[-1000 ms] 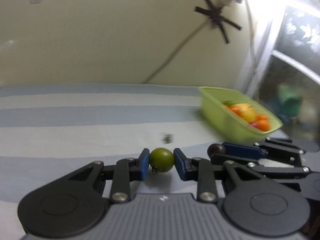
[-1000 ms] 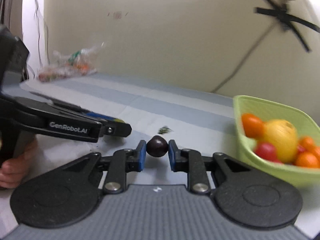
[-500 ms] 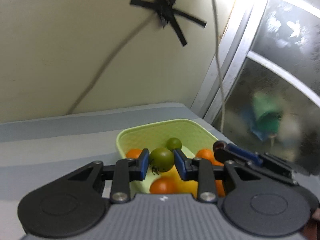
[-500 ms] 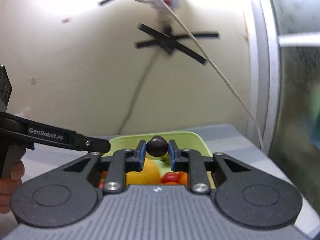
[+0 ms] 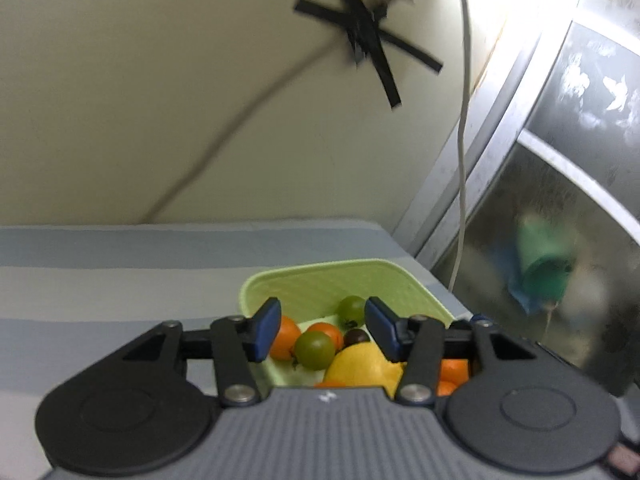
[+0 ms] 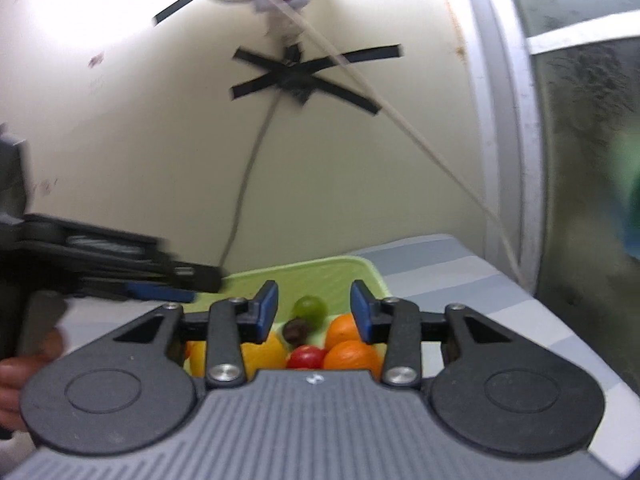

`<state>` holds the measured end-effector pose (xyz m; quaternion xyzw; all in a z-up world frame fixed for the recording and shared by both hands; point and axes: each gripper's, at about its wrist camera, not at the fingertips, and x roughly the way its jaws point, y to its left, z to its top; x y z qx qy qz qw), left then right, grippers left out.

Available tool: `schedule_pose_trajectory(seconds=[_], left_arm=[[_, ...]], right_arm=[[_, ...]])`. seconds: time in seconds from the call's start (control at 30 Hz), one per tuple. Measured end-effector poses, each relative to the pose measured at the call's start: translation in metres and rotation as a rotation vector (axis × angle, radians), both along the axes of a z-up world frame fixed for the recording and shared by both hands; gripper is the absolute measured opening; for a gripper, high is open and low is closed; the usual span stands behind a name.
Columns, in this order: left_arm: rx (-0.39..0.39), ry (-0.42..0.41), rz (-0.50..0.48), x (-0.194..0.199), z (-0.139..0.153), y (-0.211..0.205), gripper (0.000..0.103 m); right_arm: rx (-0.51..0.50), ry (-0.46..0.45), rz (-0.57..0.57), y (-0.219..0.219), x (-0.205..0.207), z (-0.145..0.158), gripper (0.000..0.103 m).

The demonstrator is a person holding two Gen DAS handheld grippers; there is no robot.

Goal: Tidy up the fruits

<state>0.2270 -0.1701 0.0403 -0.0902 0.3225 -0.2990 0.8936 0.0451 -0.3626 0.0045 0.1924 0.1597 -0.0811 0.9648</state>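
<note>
Fruits (image 5: 362, 364) fill the green basket (image 5: 328, 280) beneath both grippers, left gripper (image 5: 322, 328) and right gripper (image 6: 313, 312), each spread wide and holding nothing

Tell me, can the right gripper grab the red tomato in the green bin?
Probably yes. The right gripper is open above the green bin, and the red tomato lies uncovered on top, just below its fingers. The oranges crowd beside it, so it might bump them.
</note>
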Motion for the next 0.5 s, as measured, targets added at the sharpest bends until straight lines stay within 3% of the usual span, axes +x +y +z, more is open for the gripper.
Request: schedule_pose_trajectory(seconds=[0.23, 0.4, 0.5], left_arm=[[0.124, -0.108, 0.073, -0.073, -0.005, 0.044, 0.053], [0.213, -0.166, 0.096, -0.119, -0.021, 0.060, 0.053], [0.214, -0.168, 0.101, -0.131, -0.030, 0.068, 0.054]], right_arm=[[0.077, -0.034, -0.157, -0.016, -0.015, -0.002, 0.043], [0.090, -0.029, -0.143, 0.007, -0.037, -0.002, 0.047], [0.101, -0.026, -0.106, 0.034, -0.057, -0.004, 0.048]])
